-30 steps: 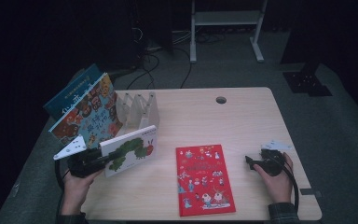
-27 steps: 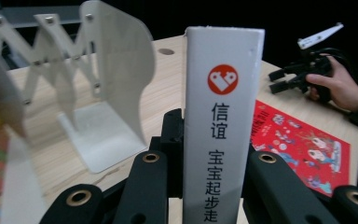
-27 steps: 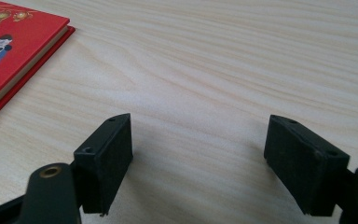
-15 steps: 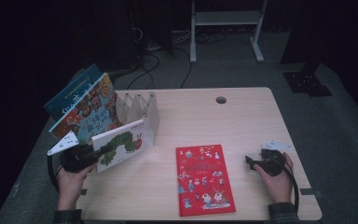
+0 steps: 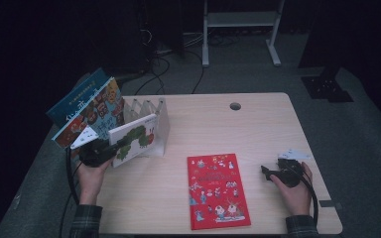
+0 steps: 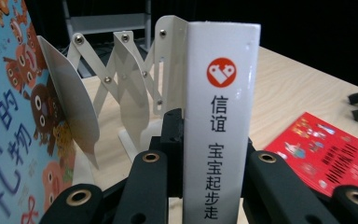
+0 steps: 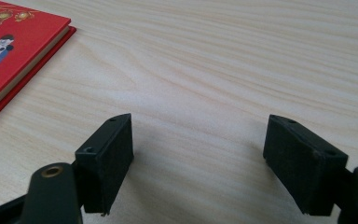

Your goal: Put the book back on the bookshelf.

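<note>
Dark room round a pale wood table [image 5: 258, 129], w/ a metal frame on the floor behind it. At the table's left edge stands a white folding rack [image 5: 151, 111]; blue picture books [image 5: 87, 106] lean in its far-left slots, tilted outward.

L gripper [image 5: 116, 148] is clamped on a white book [image 5: 133, 139] w/ a green caterpillar on the cover. It grips the book by the spine end, book upright on edge, cover facing the person, just in front of the rack and close to touching it. In the left gripper view the white spine [image 6: 219, 116] w/ a red-orange logo stands straight up between the two black jaws, pads pressing both sides; rack dividers [image 6: 135, 79] sit right behind it, a blue book [image 6: 9, 116] at the left.

Red book [image 5: 217, 191] lies flat mid-table, near the front edge, well apart from both grippers.

R gripper [image 5: 268, 172] rests low at the table's right, in the person's hand, pointing toward the red book. In the right gripper view its jaws stand wide apart w/ bare wood between them, gripping nothing; the red book's corner [image 7: 14, 51] shows top left.
</note>
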A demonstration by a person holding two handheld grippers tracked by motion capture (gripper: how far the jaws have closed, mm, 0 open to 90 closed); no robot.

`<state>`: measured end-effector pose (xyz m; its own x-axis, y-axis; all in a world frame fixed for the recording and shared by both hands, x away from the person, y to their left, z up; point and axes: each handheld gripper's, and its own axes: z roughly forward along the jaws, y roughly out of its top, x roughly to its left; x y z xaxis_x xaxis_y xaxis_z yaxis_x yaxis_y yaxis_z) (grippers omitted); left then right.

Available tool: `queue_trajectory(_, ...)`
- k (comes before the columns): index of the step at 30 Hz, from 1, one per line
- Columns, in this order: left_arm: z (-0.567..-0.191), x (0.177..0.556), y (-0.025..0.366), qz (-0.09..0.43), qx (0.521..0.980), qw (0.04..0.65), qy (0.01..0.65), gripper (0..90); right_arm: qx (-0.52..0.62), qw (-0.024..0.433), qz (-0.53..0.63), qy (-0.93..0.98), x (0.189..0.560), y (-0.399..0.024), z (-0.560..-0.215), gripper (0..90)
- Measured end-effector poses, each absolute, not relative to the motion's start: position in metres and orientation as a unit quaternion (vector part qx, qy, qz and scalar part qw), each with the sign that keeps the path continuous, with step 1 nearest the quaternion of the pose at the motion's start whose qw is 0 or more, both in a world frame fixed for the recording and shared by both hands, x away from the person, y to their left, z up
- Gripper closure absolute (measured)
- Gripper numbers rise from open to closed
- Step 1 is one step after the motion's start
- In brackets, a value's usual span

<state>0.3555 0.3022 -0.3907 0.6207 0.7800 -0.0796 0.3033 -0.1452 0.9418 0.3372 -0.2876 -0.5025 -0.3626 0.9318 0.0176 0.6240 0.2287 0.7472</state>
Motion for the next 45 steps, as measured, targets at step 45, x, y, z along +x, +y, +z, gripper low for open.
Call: queue_trajectory(45,-0.454,0.389,0.263,0.234,0.755,0.463,0.401,71.4,0.513,0.224,0.343,0.754,0.337,-0.288,-0.502,23.4)
